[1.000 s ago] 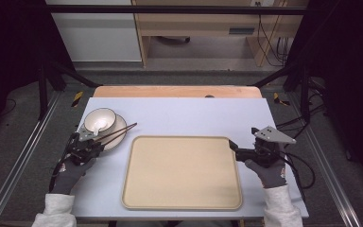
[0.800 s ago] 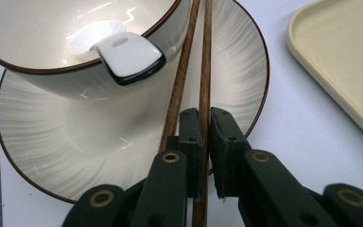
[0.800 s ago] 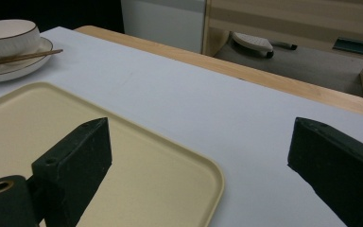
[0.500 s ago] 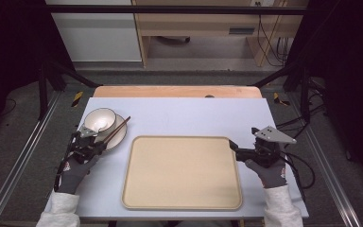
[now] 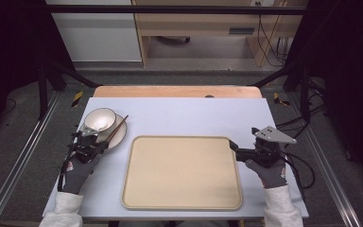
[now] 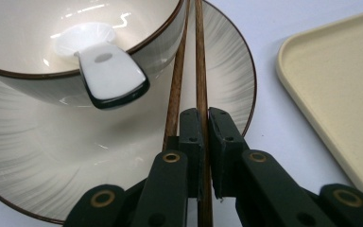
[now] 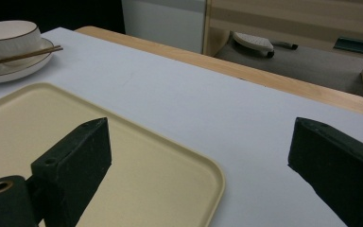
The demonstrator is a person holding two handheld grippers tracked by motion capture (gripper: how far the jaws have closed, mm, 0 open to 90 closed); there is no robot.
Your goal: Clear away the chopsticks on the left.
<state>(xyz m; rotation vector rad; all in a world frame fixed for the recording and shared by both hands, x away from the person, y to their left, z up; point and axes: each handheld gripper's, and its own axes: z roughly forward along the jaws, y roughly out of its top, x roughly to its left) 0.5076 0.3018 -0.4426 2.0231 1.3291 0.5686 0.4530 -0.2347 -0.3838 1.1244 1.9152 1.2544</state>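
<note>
**High view: left gripper clamped on one chopstick at the plate, right gripper idle by the tray**

High view shows a pale blue table (image 5: 184,116) with a beige tray (image 5: 182,172) in the middle. At the left, just beside the tray, a plate (image 5: 118,137) carries a small bowl (image 5: 100,119), and two wooden chopsticks (image 5: 117,127) lie across the plate.

Left gripper view shows the left gripper (image 6: 203,127) with its jaws closed on the right-hand chopstick, near its lower end; the other stick lies touching it, outside the jaws. A white spoon (image 6: 106,78) rests in the bowl with its handle over the rim.

The right gripper (image 7: 198,165) waits with its jaws wide apart and holding nothing, at the tray's right edge.

The chopstick looks light, stiff and smooth, so it may swivel or slip in a narrow grip; a hold nearer the middle would probably balance it better. The bowl, plate and spoon look breakable.

The clamped stick's near end is cut off by the picture edge, and the jaws hide the exact contact point. The spoon's scoop is washed out by glare.
</note>
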